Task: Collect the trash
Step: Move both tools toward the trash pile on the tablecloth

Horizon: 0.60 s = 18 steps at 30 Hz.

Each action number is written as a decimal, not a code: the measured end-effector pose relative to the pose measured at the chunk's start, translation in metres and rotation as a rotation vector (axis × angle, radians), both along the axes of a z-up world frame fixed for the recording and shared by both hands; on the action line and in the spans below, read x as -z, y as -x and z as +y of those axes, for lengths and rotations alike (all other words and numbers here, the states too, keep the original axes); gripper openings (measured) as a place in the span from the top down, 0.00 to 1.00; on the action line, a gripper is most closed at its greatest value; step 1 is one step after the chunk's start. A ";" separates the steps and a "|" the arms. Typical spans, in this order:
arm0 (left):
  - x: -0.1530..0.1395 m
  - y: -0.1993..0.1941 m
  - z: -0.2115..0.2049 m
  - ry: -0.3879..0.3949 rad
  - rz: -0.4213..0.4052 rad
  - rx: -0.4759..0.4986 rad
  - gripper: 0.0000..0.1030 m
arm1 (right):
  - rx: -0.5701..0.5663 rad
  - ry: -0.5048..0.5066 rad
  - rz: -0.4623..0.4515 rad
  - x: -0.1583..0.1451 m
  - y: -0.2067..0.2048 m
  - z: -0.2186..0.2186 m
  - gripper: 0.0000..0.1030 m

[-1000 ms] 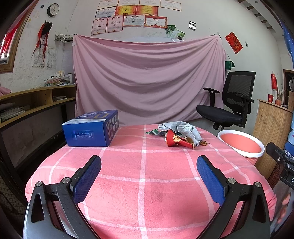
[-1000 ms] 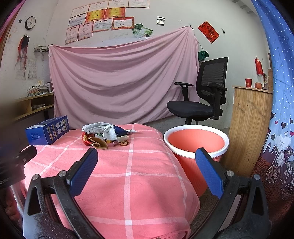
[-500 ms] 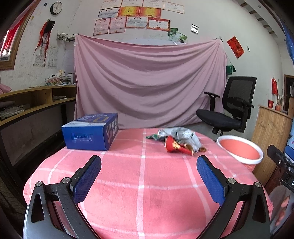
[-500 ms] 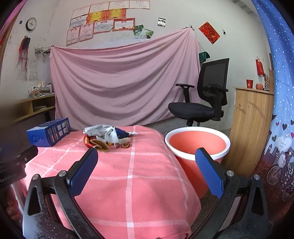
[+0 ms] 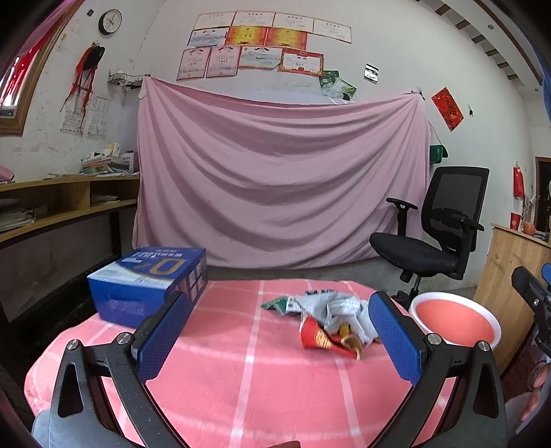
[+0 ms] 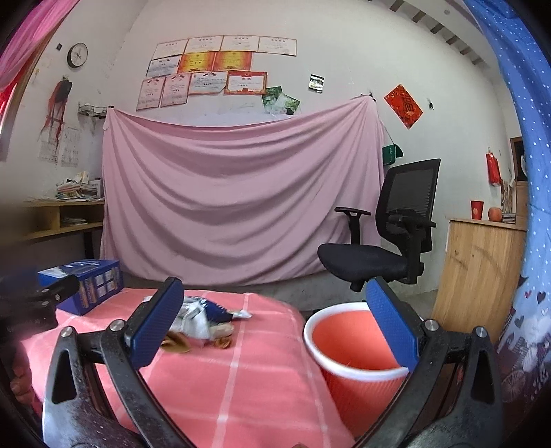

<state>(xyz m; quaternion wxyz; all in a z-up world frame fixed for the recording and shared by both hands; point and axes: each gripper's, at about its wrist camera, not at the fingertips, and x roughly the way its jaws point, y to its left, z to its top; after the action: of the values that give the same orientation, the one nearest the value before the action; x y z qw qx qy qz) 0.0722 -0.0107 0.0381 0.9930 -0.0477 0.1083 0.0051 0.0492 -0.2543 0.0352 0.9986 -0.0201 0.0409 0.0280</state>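
Trash pile waits ahead of empty, wide-open jaws

The wrappers (image 5: 327, 315) lie on the tabletop (image 5: 248, 379) past both grippers' jaws; they look light, soft and crinkly, so pinching a bunched fold seems best.

I'm looking into a lived-in home room, certificates (image 5: 268, 44) taped on a white wall, clock (image 5: 110, 21), pink sheet (image 5: 282, 179) hung up, office chair (image 5: 437, 237), cluttered shelves (image 5: 69, 203)
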 end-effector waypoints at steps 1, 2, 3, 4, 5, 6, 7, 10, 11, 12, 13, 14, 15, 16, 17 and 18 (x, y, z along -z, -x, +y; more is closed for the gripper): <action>-0.001 -0.004 -0.002 -0.006 -0.008 -0.002 0.01 | -0.006 -0.003 -0.001 0.000 -0.005 -0.001 0.00; -0.001 -0.008 -0.004 -0.013 -0.017 -0.004 0.01 | -0.011 -0.003 -0.002 0.001 -0.011 -0.001 0.00; -0.001 -0.012 -0.006 -0.018 -0.022 -0.005 0.01 | -0.014 -0.002 -0.003 0.002 -0.014 -0.001 0.00; -0.001 -0.016 -0.007 -0.021 -0.022 -0.003 0.01 | -0.018 0.001 -0.005 0.002 -0.018 -0.001 0.00; 0.000 -0.021 -0.008 -0.022 -0.017 0.001 0.01 | -0.025 0.005 -0.005 0.003 -0.023 0.000 0.00; 0.001 -0.025 -0.010 -0.024 -0.008 0.004 0.01 | -0.031 0.006 -0.002 0.003 -0.027 0.000 0.00; 0.002 -0.029 -0.011 -0.027 0.005 0.006 0.01 | -0.045 0.006 0.005 0.004 -0.032 0.000 0.00; 0.010 -0.045 -0.010 -0.023 0.073 0.007 0.01 | -0.076 0.015 0.047 0.010 -0.046 0.003 0.00; 0.013 -0.051 -0.009 -0.015 0.104 0.023 0.01 | -0.083 0.019 0.062 0.012 -0.051 0.003 0.00; 0.016 -0.055 -0.009 -0.008 0.128 0.030 0.01 | -0.095 0.024 0.084 0.014 -0.056 0.003 0.00; 0.019 -0.060 -0.008 -0.004 0.154 0.024 0.02 | -0.107 0.024 0.102 0.016 -0.061 0.003 0.00; 0.021 -0.065 -0.008 0.001 0.182 0.024 0.02 | -0.115 0.025 0.115 0.017 -0.065 0.003 0.00; 0.024 -0.070 -0.008 0.010 0.215 0.037 0.02 | -0.126 0.027 0.136 0.019 -0.070 0.003 0.00; 0.026 -0.075 -0.008 0.023 0.242 0.047 0.03 | -0.137 0.029 0.157 0.021 -0.074 0.003 0.00; 0.027 -0.079 -0.008 0.039 0.266 0.052 0.04 | -0.153 0.034 0.193 0.024 -0.081 0.004 0.03; 0.029 -0.083 -0.009 0.052 0.291 0.061 0.09 | -0.165 0.037 0.222 0.026 -0.088 0.005 0.05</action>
<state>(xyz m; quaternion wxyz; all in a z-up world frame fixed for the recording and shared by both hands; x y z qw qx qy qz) 0.1553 -0.0194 0.0093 0.9649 -0.0690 0.2525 -0.0208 0.1369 -0.2495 0.0088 0.9817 -0.0387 0.1497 0.1116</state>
